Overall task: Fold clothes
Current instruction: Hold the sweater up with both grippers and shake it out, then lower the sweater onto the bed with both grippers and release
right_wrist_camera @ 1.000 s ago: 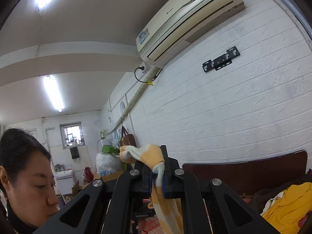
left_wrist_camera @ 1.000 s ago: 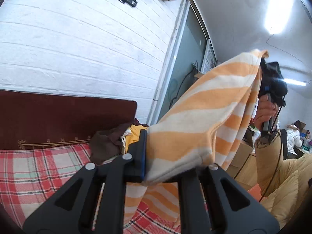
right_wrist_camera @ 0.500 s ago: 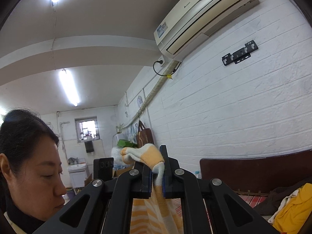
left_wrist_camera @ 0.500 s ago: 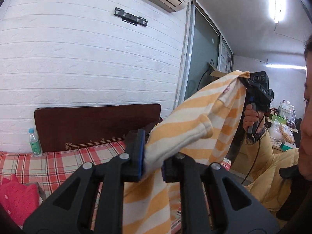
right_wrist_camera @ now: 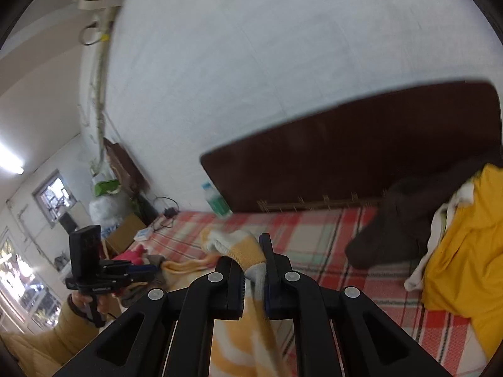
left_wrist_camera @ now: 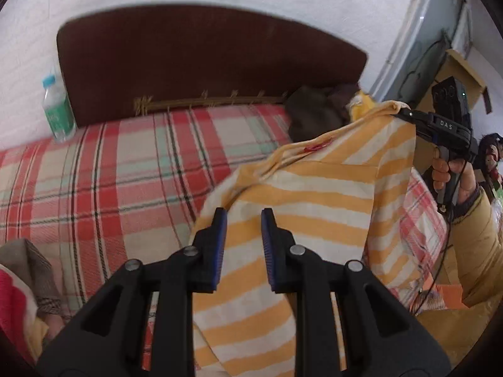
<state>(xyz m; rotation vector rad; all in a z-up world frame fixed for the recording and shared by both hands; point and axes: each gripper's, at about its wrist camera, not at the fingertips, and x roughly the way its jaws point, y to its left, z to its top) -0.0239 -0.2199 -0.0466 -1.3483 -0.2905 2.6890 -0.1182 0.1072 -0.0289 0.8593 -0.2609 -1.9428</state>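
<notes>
An orange-and-white striped garment (left_wrist_camera: 314,207) hangs over the plaid bed (left_wrist_camera: 110,172). My right gripper (right_wrist_camera: 248,251) is shut on one upper corner of it (right_wrist_camera: 239,248); the left wrist view shows that gripper (left_wrist_camera: 408,114) holding the corner up at the right. My left gripper (left_wrist_camera: 243,216) points down at the striped cloth. Its jaws are opening, the blue pads stand apart, and the cloth shows behind the gap without being pinched. In the right wrist view the left gripper (right_wrist_camera: 147,268) is low at the left, in a hand with a tan sleeve.
A dark wooden headboard (left_wrist_camera: 204,62) backs the bed against a white brick wall. A water bottle (left_wrist_camera: 56,110) stands at its left end. A brown garment (left_wrist_camera: 314,113) and a yellow one (right_wrist_camera: 465,251) are piled at the right. Red and tan clothes (left_wrist_camera: 19,282) lie lower left.
Both grippers have swung down from head height towards the bed. The left jaws, earlier pinching the striped garment, have parted and let it go. The right gripper still holds its corner.
</notes>
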